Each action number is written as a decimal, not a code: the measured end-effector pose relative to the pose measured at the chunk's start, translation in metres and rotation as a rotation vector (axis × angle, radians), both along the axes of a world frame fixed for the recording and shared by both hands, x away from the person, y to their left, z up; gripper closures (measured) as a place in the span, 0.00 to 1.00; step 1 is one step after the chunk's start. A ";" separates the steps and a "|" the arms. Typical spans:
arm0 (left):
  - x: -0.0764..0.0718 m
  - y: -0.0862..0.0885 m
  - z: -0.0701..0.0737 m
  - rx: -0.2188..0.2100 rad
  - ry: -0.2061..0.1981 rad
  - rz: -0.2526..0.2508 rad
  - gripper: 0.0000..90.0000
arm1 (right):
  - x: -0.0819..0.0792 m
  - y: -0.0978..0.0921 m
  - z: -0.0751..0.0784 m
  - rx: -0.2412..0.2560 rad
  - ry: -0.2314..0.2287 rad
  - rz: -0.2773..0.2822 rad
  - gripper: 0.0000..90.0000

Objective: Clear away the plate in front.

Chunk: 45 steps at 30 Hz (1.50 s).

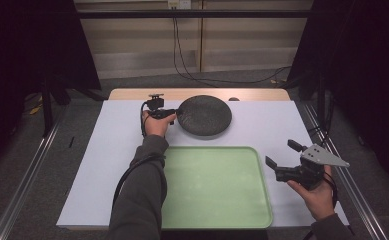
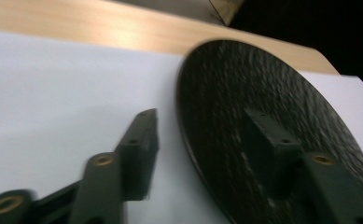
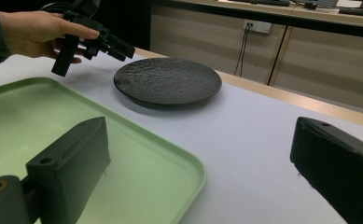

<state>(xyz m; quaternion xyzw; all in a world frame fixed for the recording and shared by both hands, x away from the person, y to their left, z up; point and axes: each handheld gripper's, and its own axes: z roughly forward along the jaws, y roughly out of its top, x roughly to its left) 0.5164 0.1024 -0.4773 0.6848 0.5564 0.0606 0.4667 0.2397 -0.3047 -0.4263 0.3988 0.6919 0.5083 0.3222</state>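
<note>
A round black textured plate (image 1: 204, 115) lies on the white mat toward the far side of the table. My left gripper (image 1: 174, 116) is at the plate's left rim. In the left gripper view it (image 2: 200, 119) stands open, with one jaw over the plate (image 2: 272, 93) and the other over the white mat, so the rim lies between them. My right gripper (image 1: 281, 153) is held open off the right edge of the green tray (image 1: 212, 200). Its own view shows the right gripper (image 3: 202, 126) with nothing between its jaws, looking toward the plate (image 3: 167, 79) and the left gripper (image 3: 116, 46).
The pale green tray (image 3: 137, 154) lies empty near the table's front edge, just in front of the plate. A white mat (image 1: 117, 150) covers the table, and a wooden strip (image 1: 132, 93) shows at the far edge. Metal rails run along both sides on the floor.
</note>
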 end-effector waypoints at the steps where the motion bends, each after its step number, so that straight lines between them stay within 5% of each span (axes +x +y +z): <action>1: 0.000 -0.001 0.000 -0.002 0.011 0.017 0.54 | 0.000 0.000 0.000 0.000 -0.009 -0.004 0.05; 3: 0.001 -0.003 -0.002 -0.035 0.013 0.004 0.55 | 0.001 -0.001 0.001 -0.001 -0.012 -0.005 0.05; 11: 0.003 -0.012 -0.012 -0.035 0.061 0.037 0.66 | 0.002 -0.003 0.001 0.014 -0.003 -0.009 0.05; 18: 0.006 -0.016 -0.020 -0.079 0.108 0.070 0.75 | 0.003 -0.006 0.001 0.021 -0.004 -0.014 0.05; 20: 0.006 -0.015 -0.023 -0.132 0.121 0.106 0.76 | 0.004 -0.007 0.001 0.020 -0.011 -0.023 0.05; 26: 0.004 -0.015 -0.029 -0.203 0.127 0.158 0.79 | 0.005 -0.006 0.001 0.019 -0.008 -0.021 0.06; 31: 0.005 -0.015 -0.031 -0.235 0.132 0.167 0.80 | 0.004 -0.004 0.002 0.014 -0.011 -0.014 0.06; 45: 0.002 -0.015 -0.043 -0.415 0.163 0.250 0.88 | 0.005 -0.003 0.002 0.012 -0.013 0.009 0.06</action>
